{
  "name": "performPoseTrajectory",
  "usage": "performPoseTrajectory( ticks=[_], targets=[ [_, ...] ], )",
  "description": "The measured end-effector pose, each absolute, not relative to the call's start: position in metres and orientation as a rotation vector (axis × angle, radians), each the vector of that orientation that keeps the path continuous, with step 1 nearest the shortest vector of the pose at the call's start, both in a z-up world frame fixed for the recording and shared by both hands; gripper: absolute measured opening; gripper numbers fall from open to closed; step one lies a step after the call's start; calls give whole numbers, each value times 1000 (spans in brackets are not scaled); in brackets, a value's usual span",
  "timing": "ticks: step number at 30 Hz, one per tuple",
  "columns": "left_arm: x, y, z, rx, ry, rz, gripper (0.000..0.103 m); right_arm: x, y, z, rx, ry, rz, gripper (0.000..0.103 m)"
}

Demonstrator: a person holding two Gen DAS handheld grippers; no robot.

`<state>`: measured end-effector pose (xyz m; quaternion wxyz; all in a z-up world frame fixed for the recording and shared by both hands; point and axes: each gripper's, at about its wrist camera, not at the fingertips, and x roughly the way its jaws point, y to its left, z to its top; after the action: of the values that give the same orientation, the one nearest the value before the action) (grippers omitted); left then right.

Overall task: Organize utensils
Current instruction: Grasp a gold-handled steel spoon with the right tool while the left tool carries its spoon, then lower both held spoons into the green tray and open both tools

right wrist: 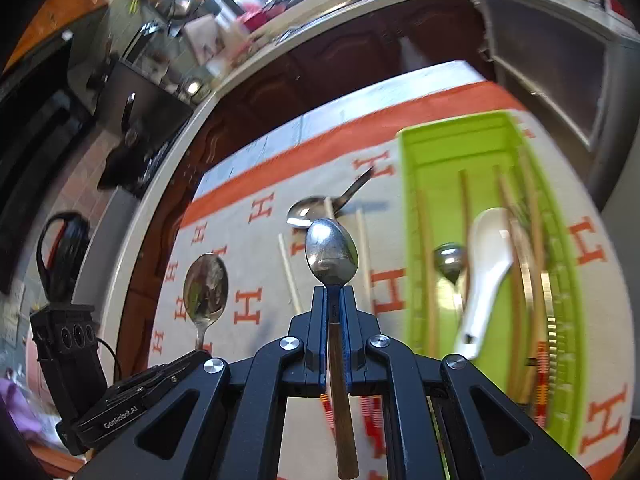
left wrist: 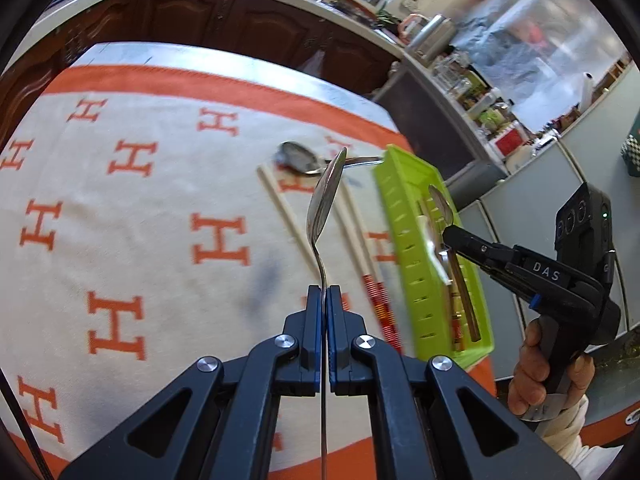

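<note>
Both grippers are pinching spoons. Left gripper point(left wrist: 324, 300) clamps a steel spoon point(left wrist: 325, 200) by its thin handle, bowl edge-on, pointing away along the fingers. Only the right view shows the right gripper point(right wrist: 335, 300) squeezing a wooden-handled spoon point(right wrist: 331, 254), bowl forward. Right of it, a green tray point(right wrist: 444, 152) holds a white soup spoon point(right wrist: 486, 276), another spoon and, probably, chopsticks, all blurred. Ahead, a loose spoon point(left wrist: 298, 158) and pale chopsticks point(left wrist: 288, 220) lie on an orange-lettered cloth point(left wrist: 140, 208). Dark kitchen cabinets point(left wrist: 240, 20) stand beyond.
</note>
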<state>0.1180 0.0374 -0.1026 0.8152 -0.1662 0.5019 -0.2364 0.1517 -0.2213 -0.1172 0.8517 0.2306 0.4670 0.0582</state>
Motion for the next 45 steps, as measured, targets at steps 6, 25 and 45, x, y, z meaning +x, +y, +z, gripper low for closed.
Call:
performPoseTrajectory(
  ticks=[6, 25, 45],
  targets=[
    [130, -26, -75, -300, 1049, -597, 0, 127, -277, -104, 505, 944, -16, 5],
    [191, -153, -105, -226, 1167, -584, 0, 83, -356, -124, 617, 855, -107, 21],
    [174, -149, -102, -161, 1150, -514, 21, 68, -388, -113, 682, 787, -185, 21]
  ],
)
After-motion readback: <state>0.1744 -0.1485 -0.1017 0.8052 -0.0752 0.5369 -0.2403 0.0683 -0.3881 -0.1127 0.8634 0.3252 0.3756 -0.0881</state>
